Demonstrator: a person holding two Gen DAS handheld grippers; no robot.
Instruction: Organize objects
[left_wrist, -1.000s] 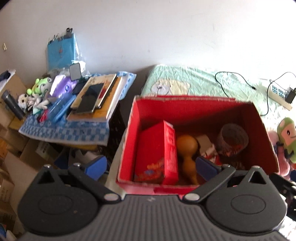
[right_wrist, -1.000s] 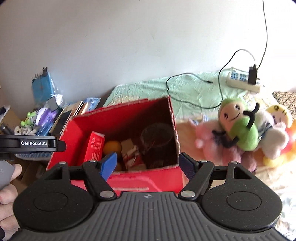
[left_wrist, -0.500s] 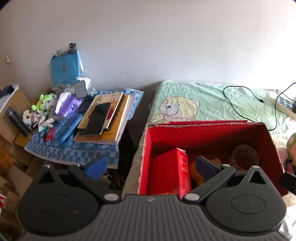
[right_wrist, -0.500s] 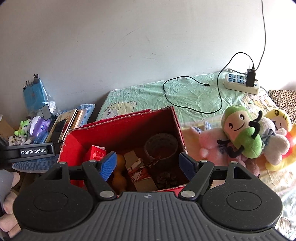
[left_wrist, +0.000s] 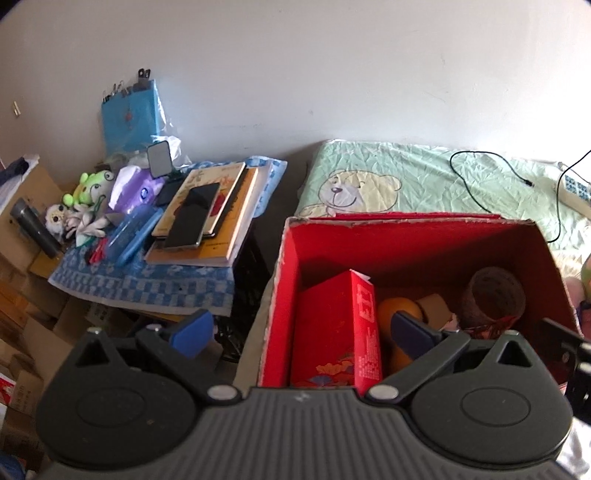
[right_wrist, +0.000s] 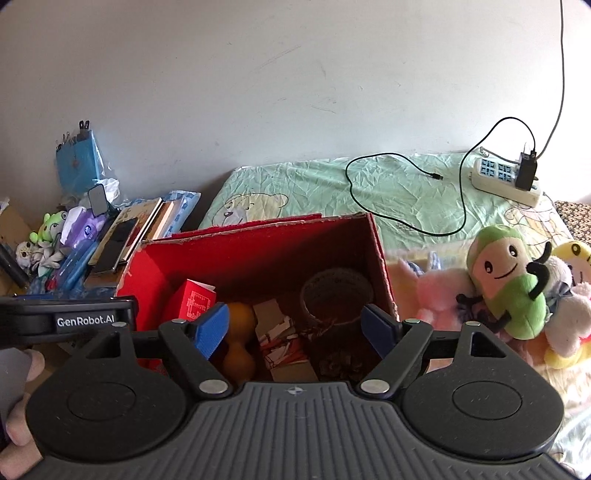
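Box: your open red cardboard box sits on the green bear-print bedsheet, its left wall at the bed edge
Contents: tall red carton against that left wall
Left gripper: spread wide, empty
Right gripper: spread, empty, above the near rim

I am facing a plain off-white wall, scuffed in places, filling the view from nine through three o'clock. Strong daylight is coming in from three o'clock, washing the wall pale there. A bed is lying against the wall at twelve o'clock, wearing a crinkled mint-green sheet printed with a teddy bear. At ten o'clock a low stand draped in a blue checked cloth is sitting beside the bed, and cardboard boxes are piling up at nine o'clock.
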